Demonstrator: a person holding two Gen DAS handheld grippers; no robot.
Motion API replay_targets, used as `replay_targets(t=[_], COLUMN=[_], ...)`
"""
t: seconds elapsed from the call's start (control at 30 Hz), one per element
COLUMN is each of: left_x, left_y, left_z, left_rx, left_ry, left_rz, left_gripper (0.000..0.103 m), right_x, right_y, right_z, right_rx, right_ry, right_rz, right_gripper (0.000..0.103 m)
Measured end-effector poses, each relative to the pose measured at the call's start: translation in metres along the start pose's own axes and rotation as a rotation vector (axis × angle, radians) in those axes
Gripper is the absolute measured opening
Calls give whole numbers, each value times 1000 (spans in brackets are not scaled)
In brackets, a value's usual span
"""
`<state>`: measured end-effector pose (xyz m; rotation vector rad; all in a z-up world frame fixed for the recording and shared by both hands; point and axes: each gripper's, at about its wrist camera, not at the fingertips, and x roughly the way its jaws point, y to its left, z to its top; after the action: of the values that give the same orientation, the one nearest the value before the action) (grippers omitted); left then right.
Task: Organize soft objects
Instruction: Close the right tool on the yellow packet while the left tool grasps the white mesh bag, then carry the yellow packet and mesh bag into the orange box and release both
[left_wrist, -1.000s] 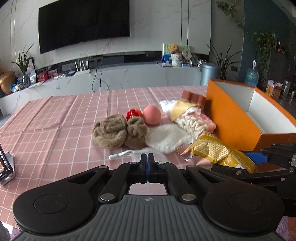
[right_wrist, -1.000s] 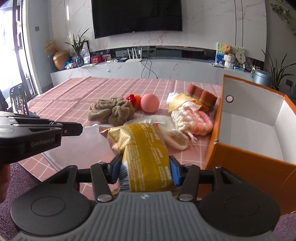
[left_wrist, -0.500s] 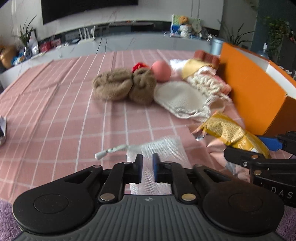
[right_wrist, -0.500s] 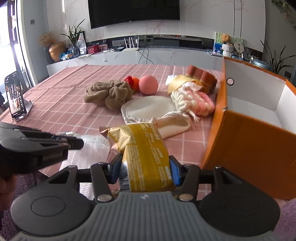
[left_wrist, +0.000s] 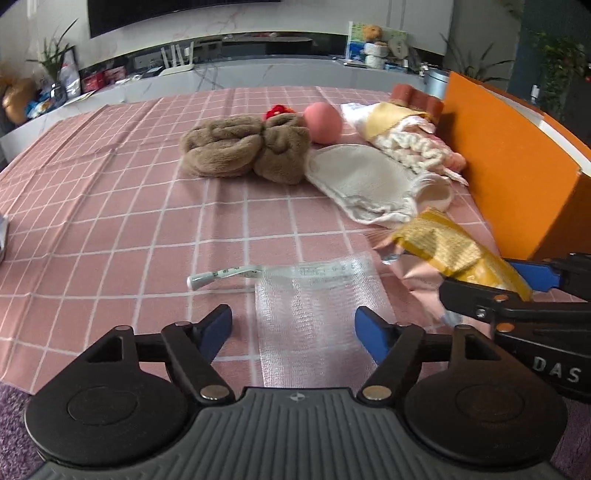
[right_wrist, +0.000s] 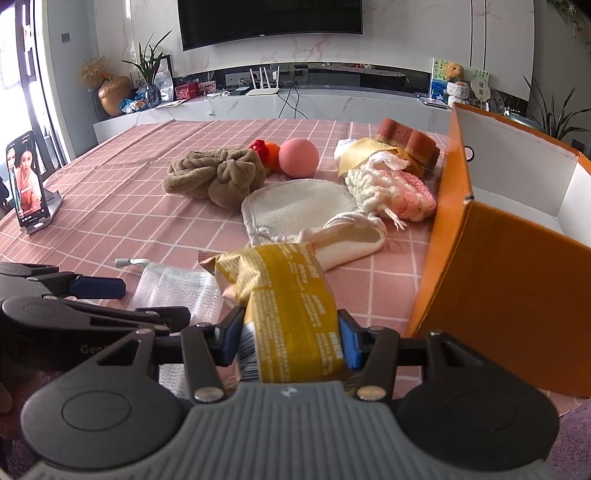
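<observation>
— So what does the left camera give you?

— Its own left gripper (left_wrist: 293, 325), jaws just spread wide, with a clear mesh bag (left_wrist: 314, 306) lying flat on the pink checked tablecloth (left_wrist: 110, 206) between the blue pads, untouched by them. A white tape measure (left_wrist: 221, 275) pokes out at the bag's far edge.

— And the right camera?

— The right gripper (right_wrist: 288, 339) is clamped on a yellow snack packet (right_wrist: 291, 306), held above the cloth beside the orange box (right_wrist: 498, 295). Only this view shows the box's white inside, and a phone on a stand (right_wrist: 27, 181) far left.

— The other soft things?

— Both views show the brown towel (right_wrist: 218, 175), pink ball (right_wrist: 298, 156), white pad (right_wrist: 299, 208) and knitted bundle (right_wrist: 391, 194) grouped mid-table, outside the box.
</observation>
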<state>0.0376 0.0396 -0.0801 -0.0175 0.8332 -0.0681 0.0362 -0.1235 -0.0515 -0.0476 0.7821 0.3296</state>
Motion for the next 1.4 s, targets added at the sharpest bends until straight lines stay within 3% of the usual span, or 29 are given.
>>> replay_targets(t=[0.23,0.57,1.07,1.4], left_x=[-1,-17,-58,-88], left_y=[-22,-22,-28,-70], left_z=[-2,6,45,96], left_rx=[106,98,99,163], left_ry=[-53,-101,-216,-319], left_rz=[-78,-59,-70,-205], left_gripper=[2,2,2,2], right_x=[4,-3,-63,-113], right_y=[-3,-7,-13,-58], right_z=[-2,-2,23,52], right_rx=[11,19,-15,59], right_ry=[16,-5,-167,-271], right_rz=[2,-1,-61,-133], right_gripper=[52,51,50,51])
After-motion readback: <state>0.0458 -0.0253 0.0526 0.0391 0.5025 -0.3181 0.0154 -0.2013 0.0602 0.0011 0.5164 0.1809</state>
